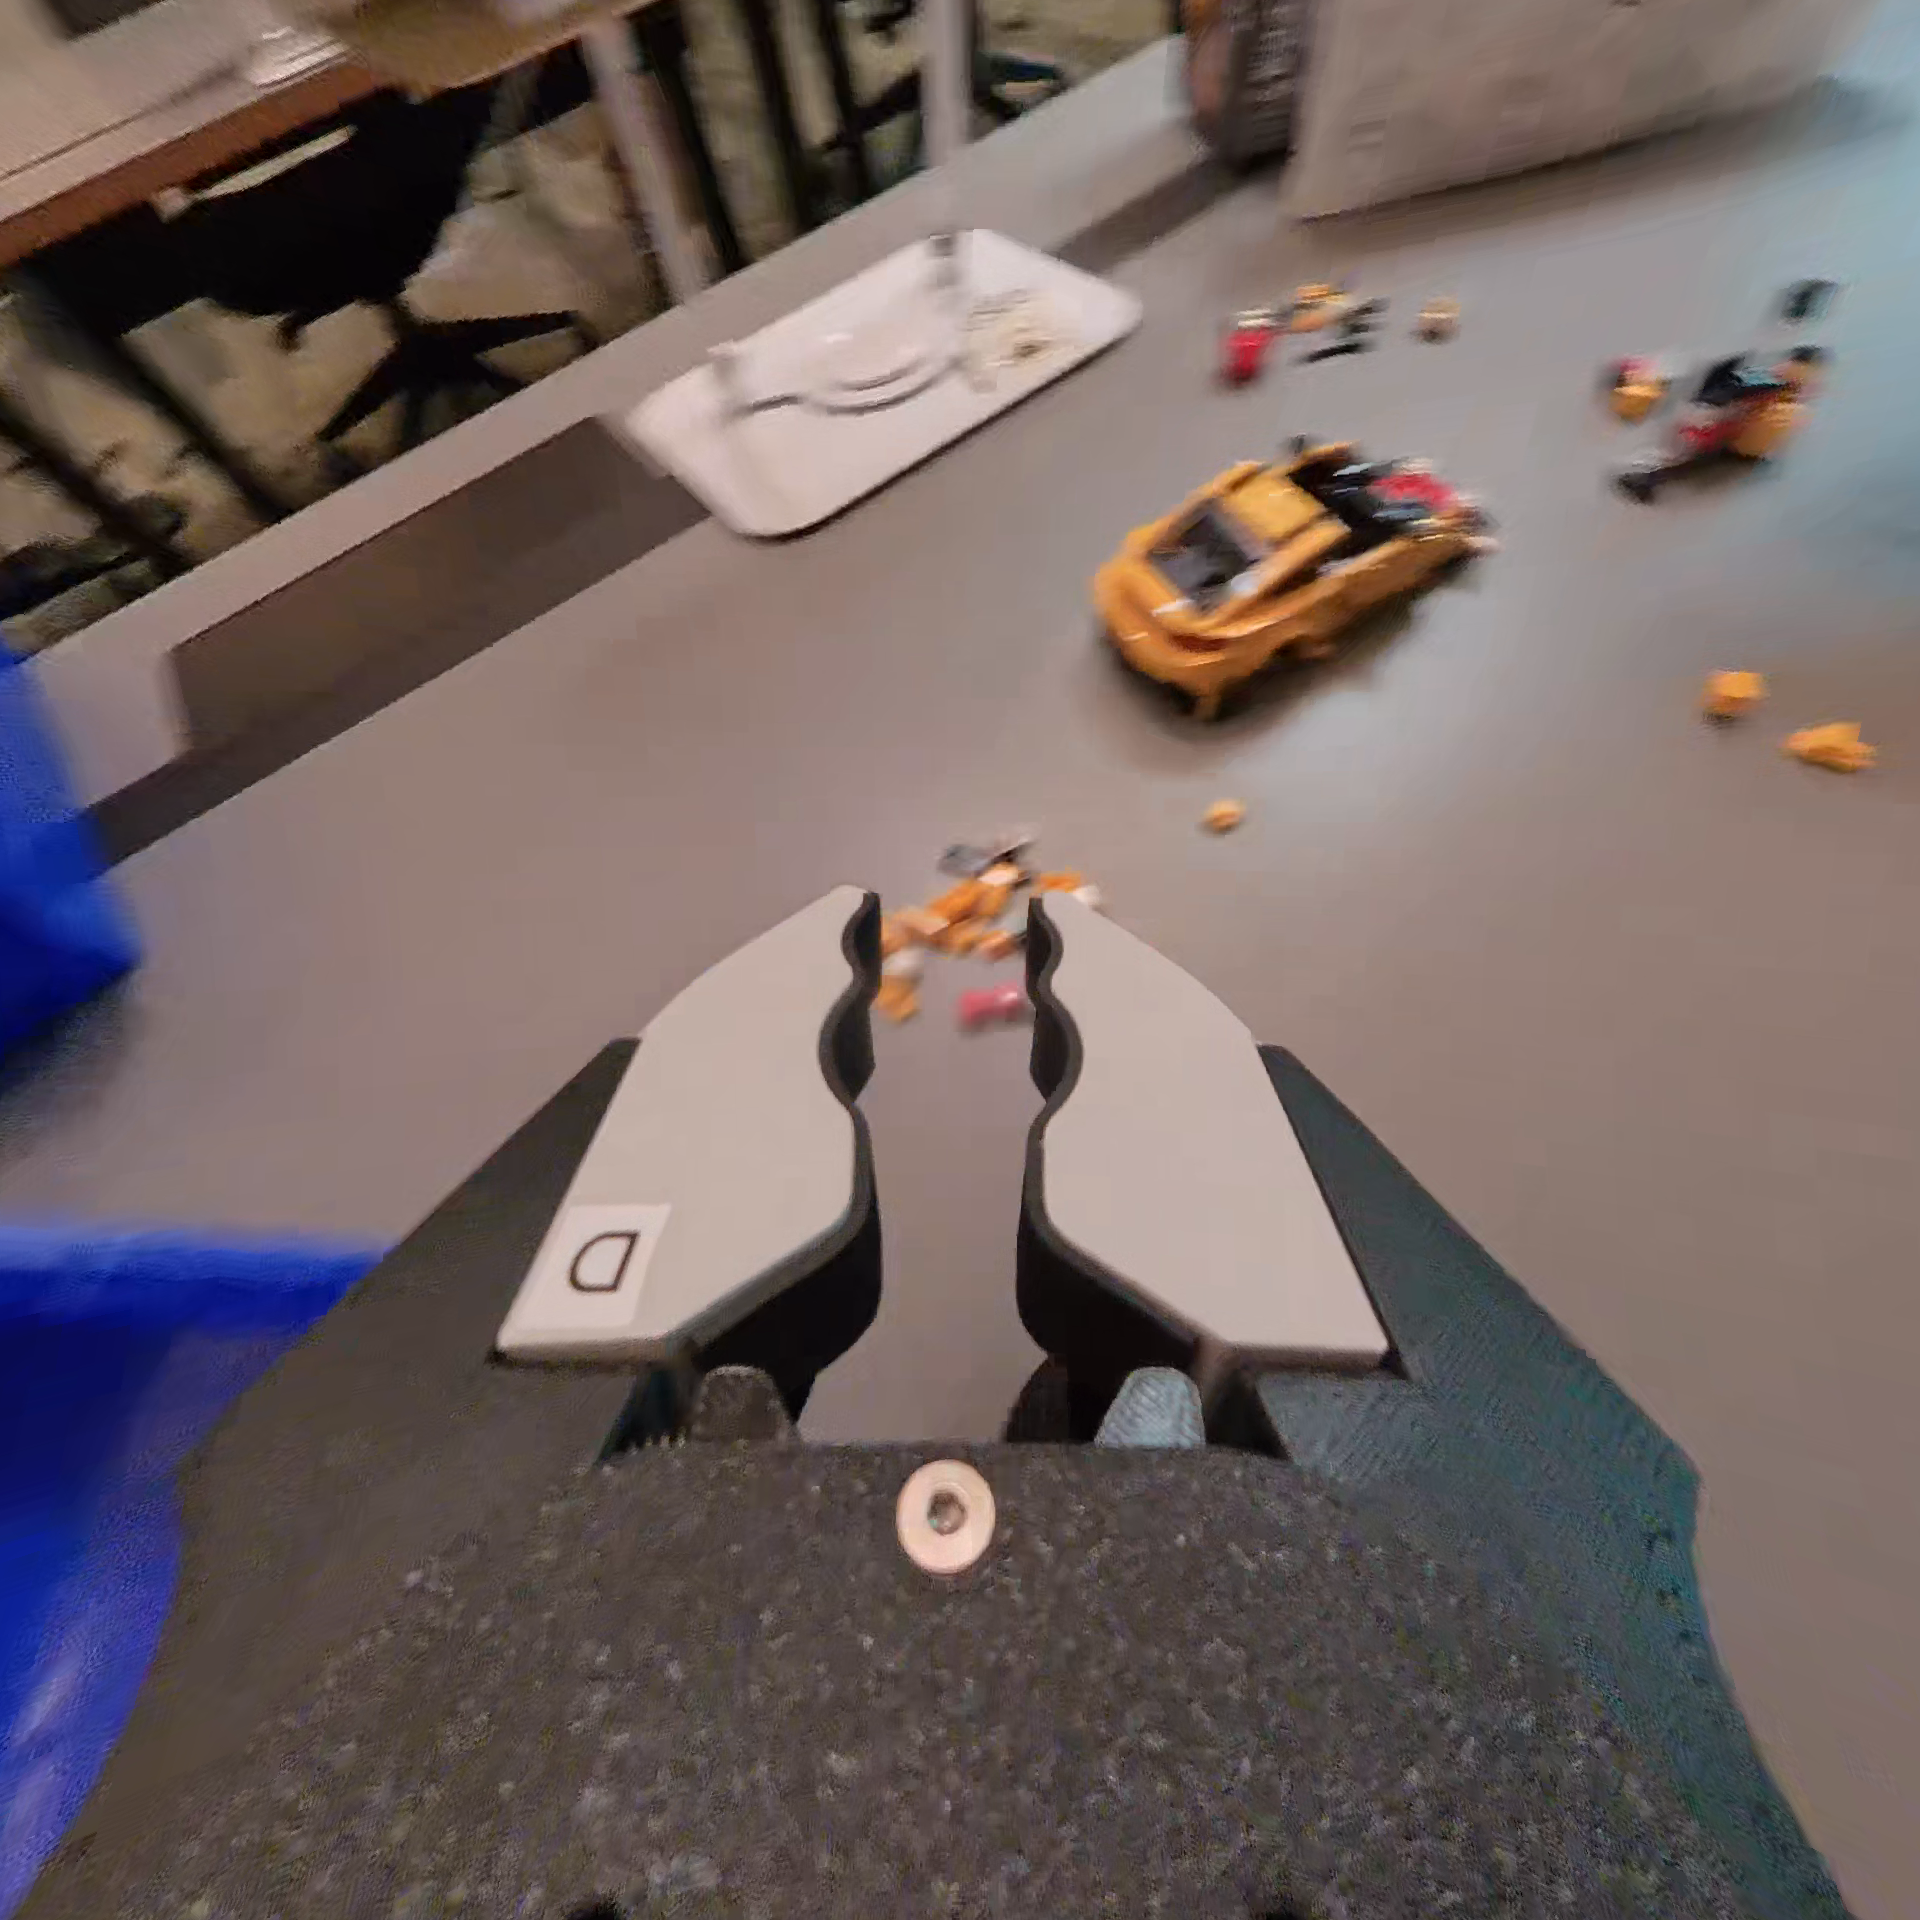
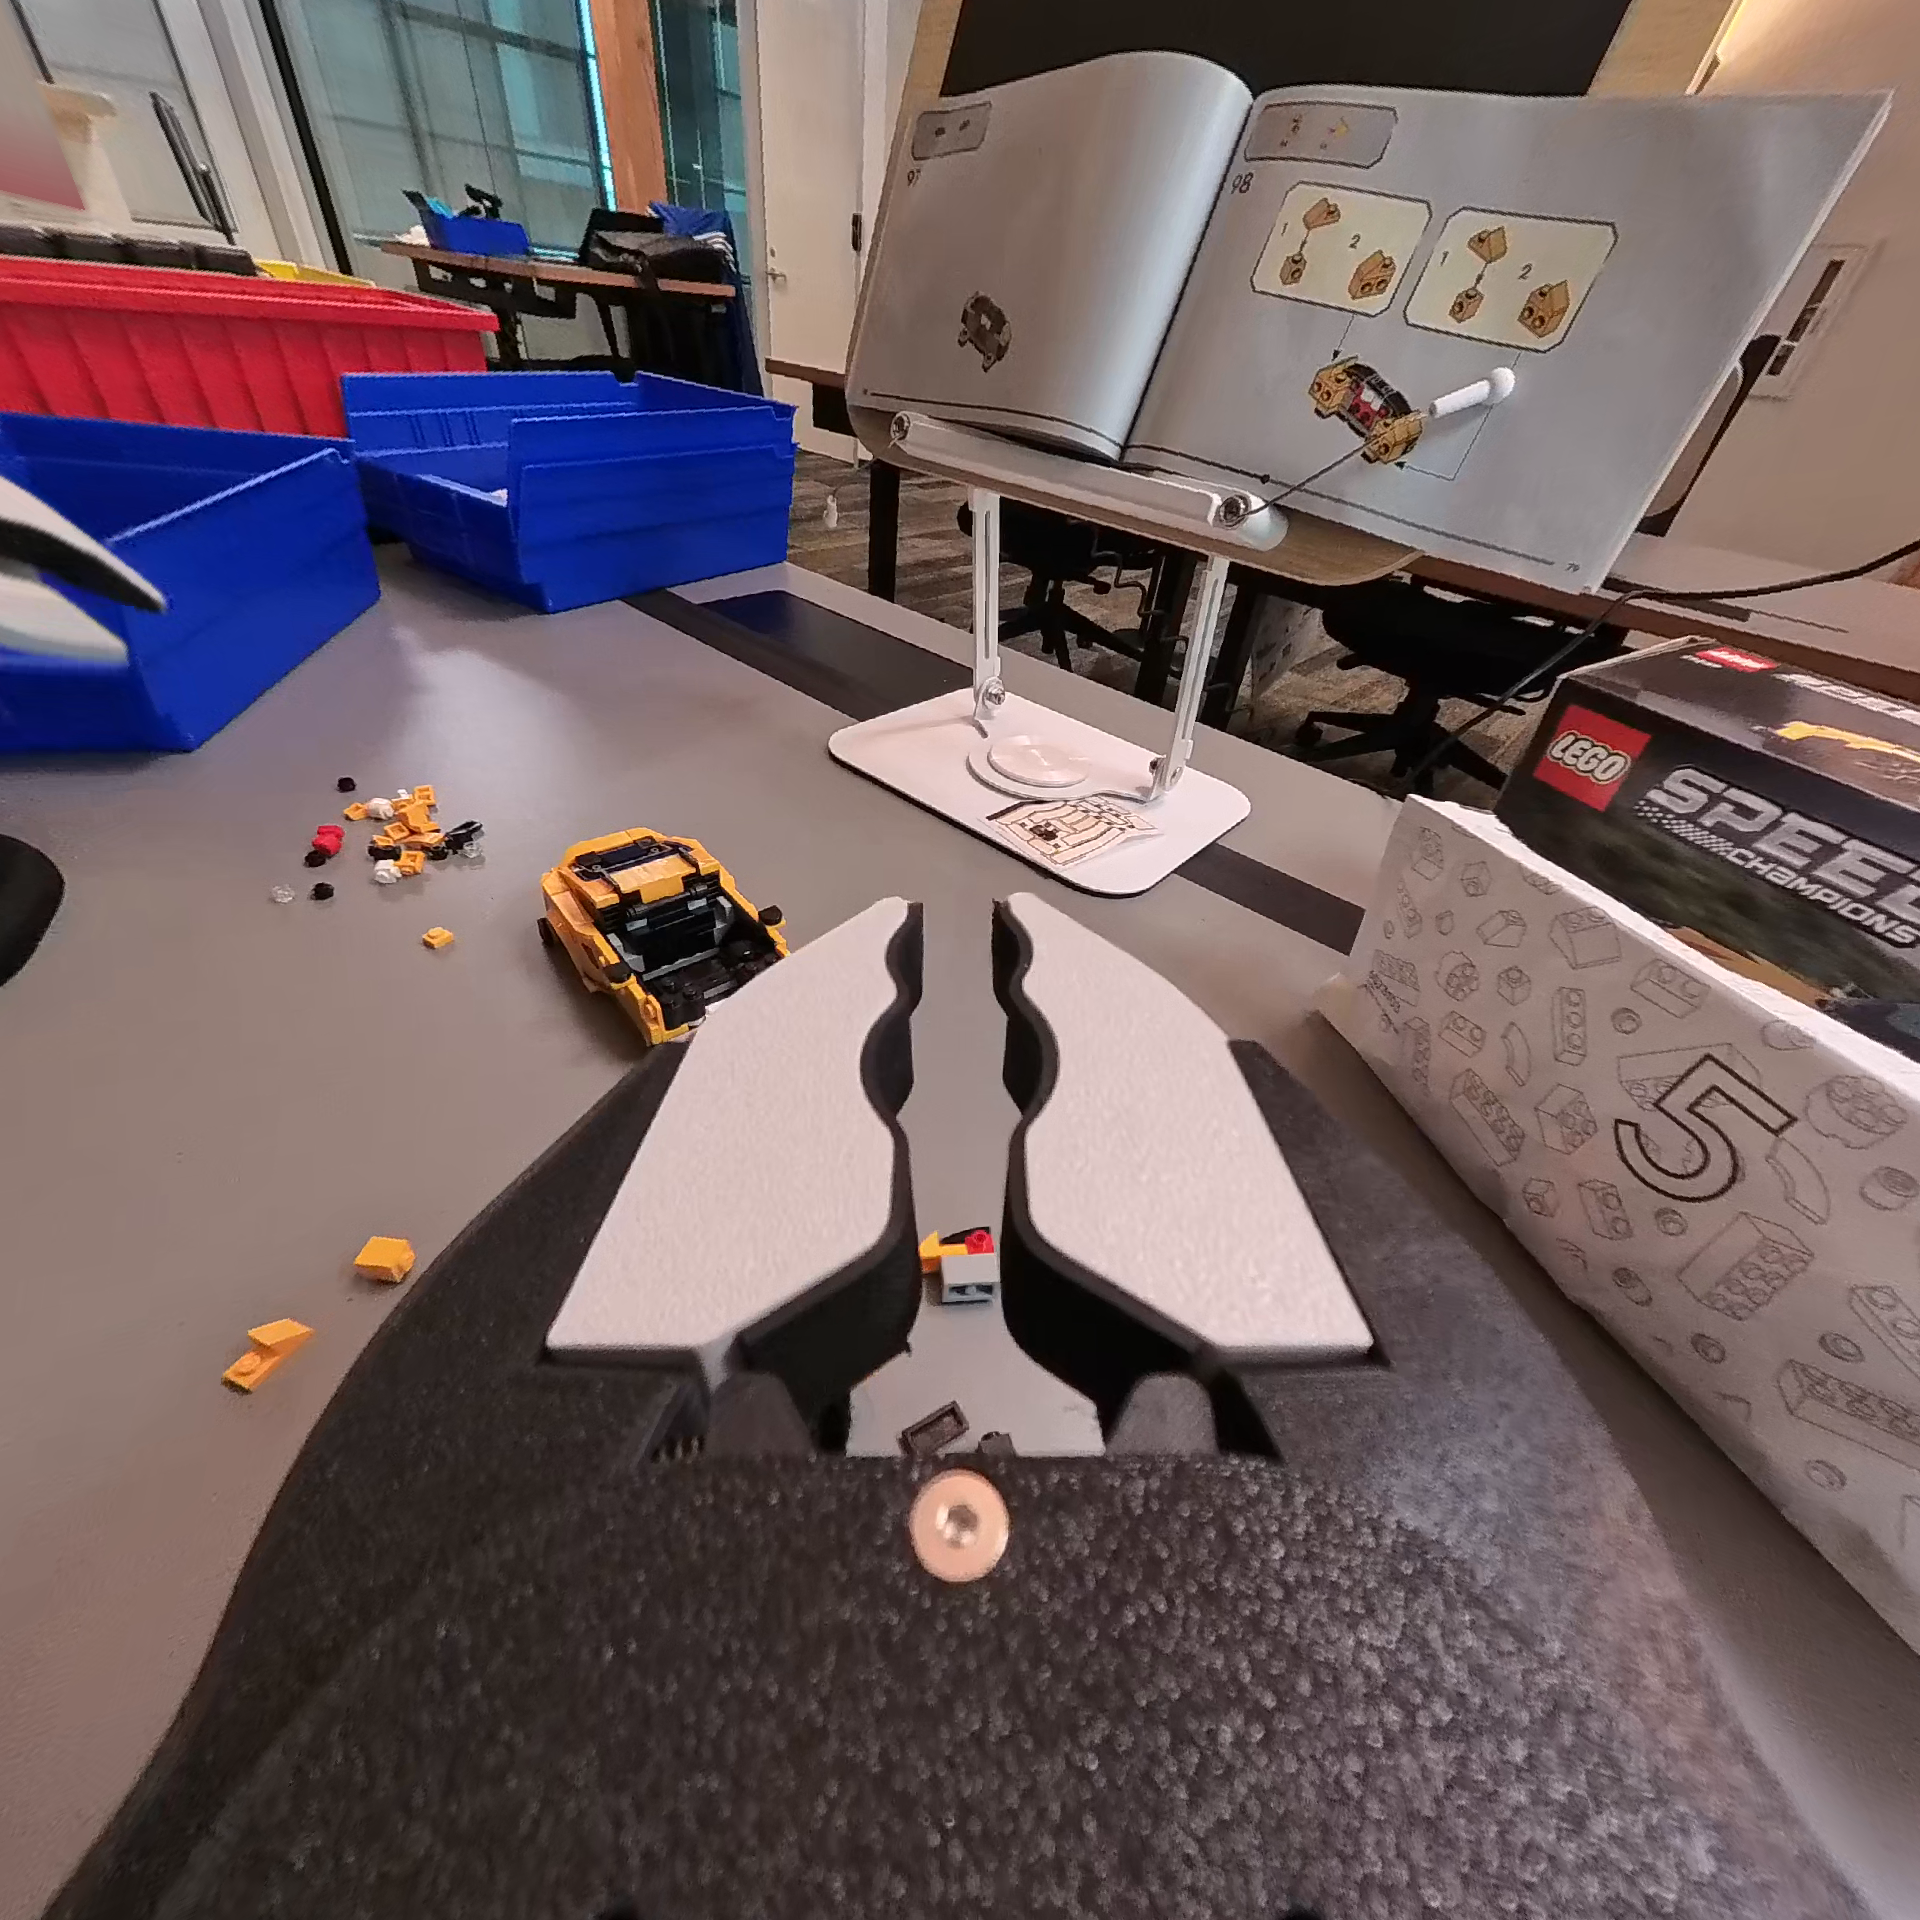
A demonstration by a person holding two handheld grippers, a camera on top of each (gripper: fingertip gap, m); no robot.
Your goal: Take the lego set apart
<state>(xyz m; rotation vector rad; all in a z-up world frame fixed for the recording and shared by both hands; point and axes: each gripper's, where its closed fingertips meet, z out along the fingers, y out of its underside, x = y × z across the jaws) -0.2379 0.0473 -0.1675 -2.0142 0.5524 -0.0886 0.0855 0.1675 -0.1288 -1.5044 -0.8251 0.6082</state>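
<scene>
Right wrist view: the right gripper (image 2: 956,914) hovers low over the grey table (image 2: 208,1091), jaws spread, gripping nothing. The left gripper (image 1: 951,904) is likewise parted and empty above loose bricks (image 1: 961,925). Farther off sits the yellow lego car (image 2: 655,930), roof stripped, beside a printed box (image 2: 1725,800).

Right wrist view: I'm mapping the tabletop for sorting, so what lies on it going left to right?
Blue bin → scattered small bricks → yellow lego car → white book stand base → white patterned bag in front of the set box.
</scene>
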